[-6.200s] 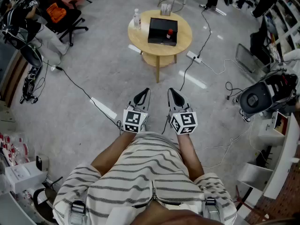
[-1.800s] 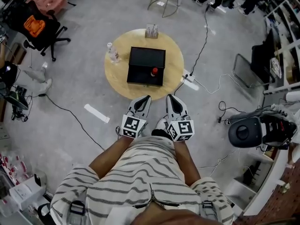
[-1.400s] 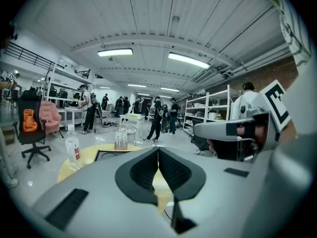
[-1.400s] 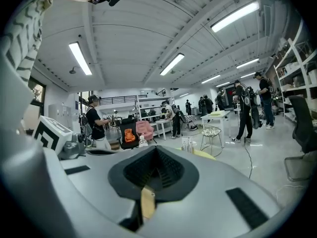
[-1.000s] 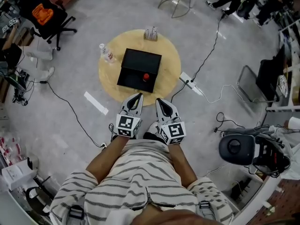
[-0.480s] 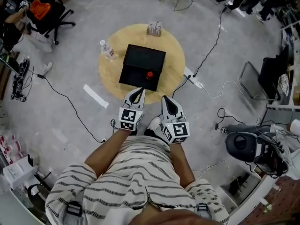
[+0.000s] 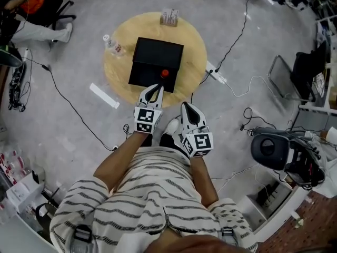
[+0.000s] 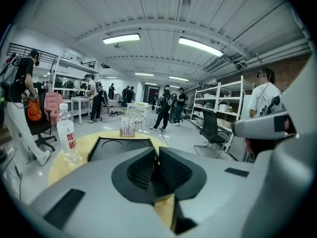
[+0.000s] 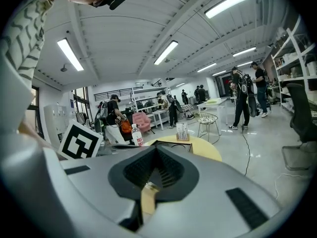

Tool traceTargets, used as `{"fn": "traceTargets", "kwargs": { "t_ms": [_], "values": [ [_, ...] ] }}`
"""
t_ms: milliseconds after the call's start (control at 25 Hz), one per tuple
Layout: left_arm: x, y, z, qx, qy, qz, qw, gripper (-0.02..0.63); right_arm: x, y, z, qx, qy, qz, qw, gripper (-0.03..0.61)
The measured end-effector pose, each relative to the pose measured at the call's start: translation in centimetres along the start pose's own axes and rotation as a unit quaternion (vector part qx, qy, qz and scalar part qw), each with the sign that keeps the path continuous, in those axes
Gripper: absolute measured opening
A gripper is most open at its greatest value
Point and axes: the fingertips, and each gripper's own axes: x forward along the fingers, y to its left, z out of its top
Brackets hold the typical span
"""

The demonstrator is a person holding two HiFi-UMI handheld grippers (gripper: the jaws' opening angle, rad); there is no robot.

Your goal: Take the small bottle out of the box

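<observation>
Gotta spread the pressed-together, empty left gripper [image 7: 156, 89] and right gripper [image 7: 188, 107] before grabbing the small red-capped bottle [image 7: 165, 73] at 5 o'clock in the flat black box [image 7: 152, 57].

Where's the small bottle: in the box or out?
In. The bottle, red cap showing, sits inside the black box.
</observation>
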Motion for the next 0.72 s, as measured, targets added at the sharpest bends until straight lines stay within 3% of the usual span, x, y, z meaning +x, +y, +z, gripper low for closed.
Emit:
{"fn": "traceTargets", "kwargs": {
  "t_ms": [200,400,720],
  "values": [
    [0.7,0.3,-0.7,-0.002,0.01,0.004,0.9999,0.029,0.0,0.6,-0.5,0.002,0.004,0.003,1.0,0.018],
    [2.2,0.9,-2.0,0.0,0.034,0.003,0.9994,0.087,0.4,0.7,-0.2,0.003,0.005,0.004,1.0,0.018],
    [3.9,1.1,-2.9,-0.001,0.047,0.01,0.9988,0.124,0.6,0.1,-0.5,0.003,0.012,-0.001,1.0,0.018]
  ]
}}
